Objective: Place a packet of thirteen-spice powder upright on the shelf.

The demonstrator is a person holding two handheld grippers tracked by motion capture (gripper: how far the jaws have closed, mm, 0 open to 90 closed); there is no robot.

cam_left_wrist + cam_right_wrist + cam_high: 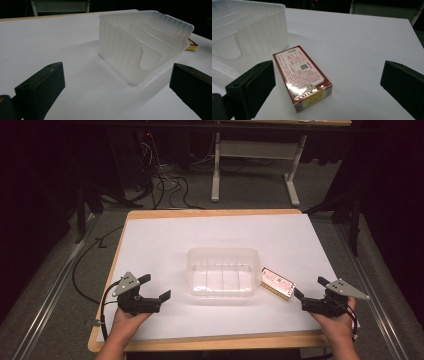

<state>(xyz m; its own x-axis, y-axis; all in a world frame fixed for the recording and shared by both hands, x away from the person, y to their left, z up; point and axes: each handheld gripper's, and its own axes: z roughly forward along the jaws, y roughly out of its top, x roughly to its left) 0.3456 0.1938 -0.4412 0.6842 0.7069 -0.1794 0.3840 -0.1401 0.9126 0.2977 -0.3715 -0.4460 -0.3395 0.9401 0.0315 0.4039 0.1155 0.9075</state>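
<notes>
A small red box (302,76) wrapped in shiny film lies flat on the white table (165,240), its printed face up, with a pale label of small text and a square code on it. One short end, with a yellow strip, points toward the right gripper (309,294). The box sits just beside the right end of a clear plastic tray (223,272), close to its wall but not inside it; whether the two touch cannot be told.

The right gripper rests low over the near right part of the table, held in the person's right hand (336,320). Its jaws are spread wide, one on each side of the box in the right gripper view, and nothing presses on the box.

The tray stands upright near the middle of the table, with thin dividers inside that split it into several slots.

The left gripper (156,288), in the left hand (125,320), sits near the tray's left side, apart from it. Its jaws are also spread wide, with bare table between them.
</notes>
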